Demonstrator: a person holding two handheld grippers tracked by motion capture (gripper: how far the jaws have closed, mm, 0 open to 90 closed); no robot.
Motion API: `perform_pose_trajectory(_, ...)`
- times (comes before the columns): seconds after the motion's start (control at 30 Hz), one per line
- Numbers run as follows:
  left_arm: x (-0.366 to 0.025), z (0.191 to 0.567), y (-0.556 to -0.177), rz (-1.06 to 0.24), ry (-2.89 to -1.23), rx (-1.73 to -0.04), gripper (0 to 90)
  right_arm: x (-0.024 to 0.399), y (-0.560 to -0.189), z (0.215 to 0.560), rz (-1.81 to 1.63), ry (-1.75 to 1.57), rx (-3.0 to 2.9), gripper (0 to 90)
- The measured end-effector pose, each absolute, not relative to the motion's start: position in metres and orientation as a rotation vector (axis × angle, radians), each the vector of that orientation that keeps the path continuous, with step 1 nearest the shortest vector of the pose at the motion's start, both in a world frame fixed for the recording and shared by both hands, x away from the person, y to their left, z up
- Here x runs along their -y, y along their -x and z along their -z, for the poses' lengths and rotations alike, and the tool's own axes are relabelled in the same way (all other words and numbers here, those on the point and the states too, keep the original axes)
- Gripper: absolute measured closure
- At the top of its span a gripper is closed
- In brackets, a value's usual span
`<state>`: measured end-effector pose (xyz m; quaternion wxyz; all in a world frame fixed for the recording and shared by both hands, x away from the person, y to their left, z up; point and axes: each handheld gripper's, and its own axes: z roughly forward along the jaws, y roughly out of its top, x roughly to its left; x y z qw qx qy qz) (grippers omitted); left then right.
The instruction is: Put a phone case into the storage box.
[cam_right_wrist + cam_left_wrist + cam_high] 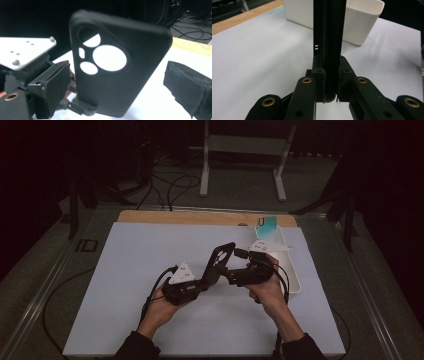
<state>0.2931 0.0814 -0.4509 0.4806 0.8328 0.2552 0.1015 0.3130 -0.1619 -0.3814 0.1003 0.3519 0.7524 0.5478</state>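
Note:
A black phone case [220,260] with round camera cut-outs is held above the white mat. My left gripper [201,282] is shut on its lower end. In the left gripper view the case [329,30] stands edge-on between the pads, which press on both sides where that gripper [330,75] grips it. My right gripper [236,266] points at the case from the right and is open. In the right gripper view the case [120,67] stands between its wide-set jaws [122,85]. Its pads [190,90] keep clear of the case on both sides.
A white bin [294,279] stands on the mat's right side, also behind the case in the left gripper view [362,25]. A teal phone-like item [267,222] stands at the bin's far end. A wooden strip [190,217] borders the mat's far edge.

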Motion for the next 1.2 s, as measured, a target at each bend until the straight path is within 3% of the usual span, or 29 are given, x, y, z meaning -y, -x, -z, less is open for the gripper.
perform_pose_trajectory(0.27,-0.080,0.452,-0.293,-0.245,-2.031,-0.633,80.6,0.155,-0.312,0.377,-1.604,-1.072,-2.187,10.9)
perform_pose_trajectory(1.2,-0.075,0.453,-0.286,-0.209,-1.975,-0.603,81.1,0.155,-0.323,0.385,-1.764,-1.136,-2.116,10.1)
